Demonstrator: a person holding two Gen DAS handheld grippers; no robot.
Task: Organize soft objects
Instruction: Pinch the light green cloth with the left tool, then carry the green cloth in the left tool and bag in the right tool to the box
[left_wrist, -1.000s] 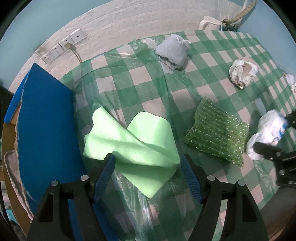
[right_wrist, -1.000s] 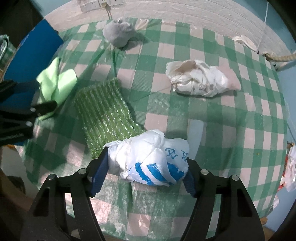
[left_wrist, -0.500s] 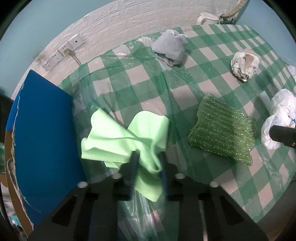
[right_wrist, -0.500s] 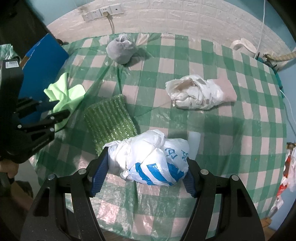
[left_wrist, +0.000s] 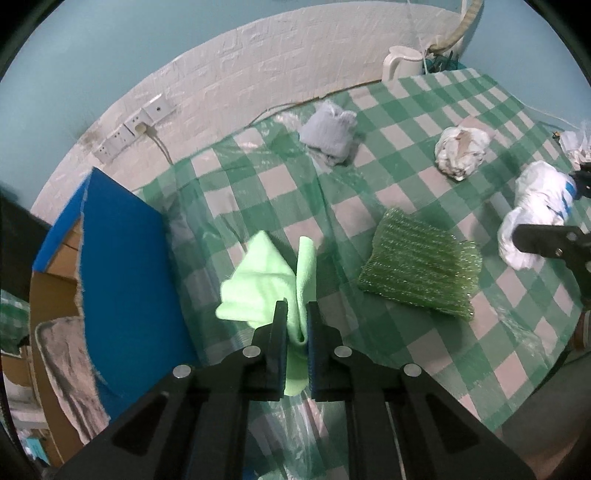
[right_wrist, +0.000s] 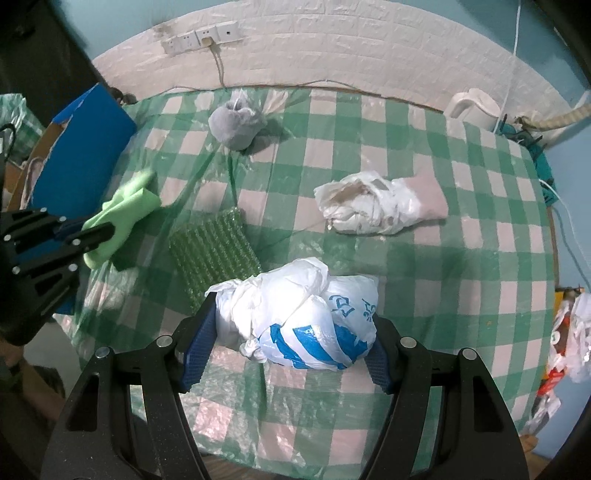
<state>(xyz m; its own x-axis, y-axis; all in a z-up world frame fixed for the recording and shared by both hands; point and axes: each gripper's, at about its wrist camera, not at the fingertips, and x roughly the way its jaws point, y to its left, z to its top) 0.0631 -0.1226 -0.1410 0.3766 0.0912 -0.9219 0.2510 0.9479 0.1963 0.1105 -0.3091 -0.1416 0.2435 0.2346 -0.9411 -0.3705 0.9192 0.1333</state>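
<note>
My left gripper (left_wrist: 296, 325) is shut on a light green cloth (left_wrist: 266, 280) and holds it bunched up above the checked tablecloth (left_wrist: 406, 369). The cloth also shows in the right wrist view (right_wrist: 125, 210), pinched in the left gripper (right_wrist: 99, 236). My right gripper (right_wrist: 291, 332) has its jaws wide, around a white and blue plastic bag (right_wrist: 299, 314) that touches both pads. The bag shows at the right in the left wrist view (left_wrist: 535, 214). A green sparkly sponge cloth (left_wrist: 421, 262) lies flat between the two grippers.
A grey rolled cloth (right_wrist: 236, 123) lies at the back. A crumpled white bag (right_wrist: 373, 208) lies mid-right. A blue-topped cardboard box (left_wrist: 122, 266) stands at the table's left edge. A white kettle (right_wrist: 472, 107) stands back right. Wall sockets (right_wrist: 203, 37) are behind.
My left gripper closed on the green cloth and lifted it off the table, bunching it. My right gripper rose with the white and blue bag still between its jaws.
</note>
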